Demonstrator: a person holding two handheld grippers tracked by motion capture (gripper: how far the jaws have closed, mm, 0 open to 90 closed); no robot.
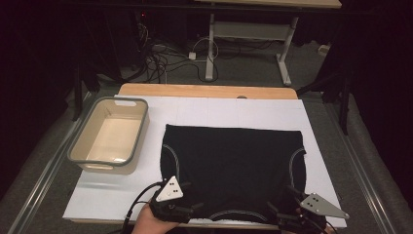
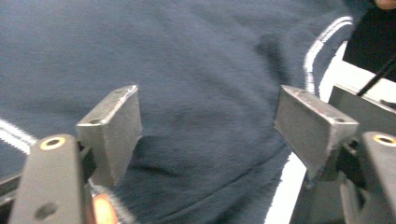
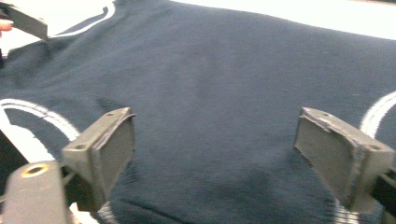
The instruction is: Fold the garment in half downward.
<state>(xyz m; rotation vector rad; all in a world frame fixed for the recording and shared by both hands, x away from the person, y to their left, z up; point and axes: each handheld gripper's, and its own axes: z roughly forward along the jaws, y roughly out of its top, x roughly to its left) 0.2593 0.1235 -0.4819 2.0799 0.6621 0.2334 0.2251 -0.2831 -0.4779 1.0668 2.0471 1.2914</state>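
The garment is dark knit cloth, matt w/ a slightly fuzzy nap and pale stitched seam lines. The basin looks like smooth plastic, cream inside w/ a grey rim, faint sheen. The table shows a light wood edge, and its white cover is flat and matt. Jaw pads of the left gripper and right gripper are dull grey metal, scuffed at edges.

The high view looks forward and down from above the near edge of the white table, far enough back to take in the floor beyond. Each gripper view rides low and very close over the dark garment, facing along its own jaws. All three views share that garment and its white trim.
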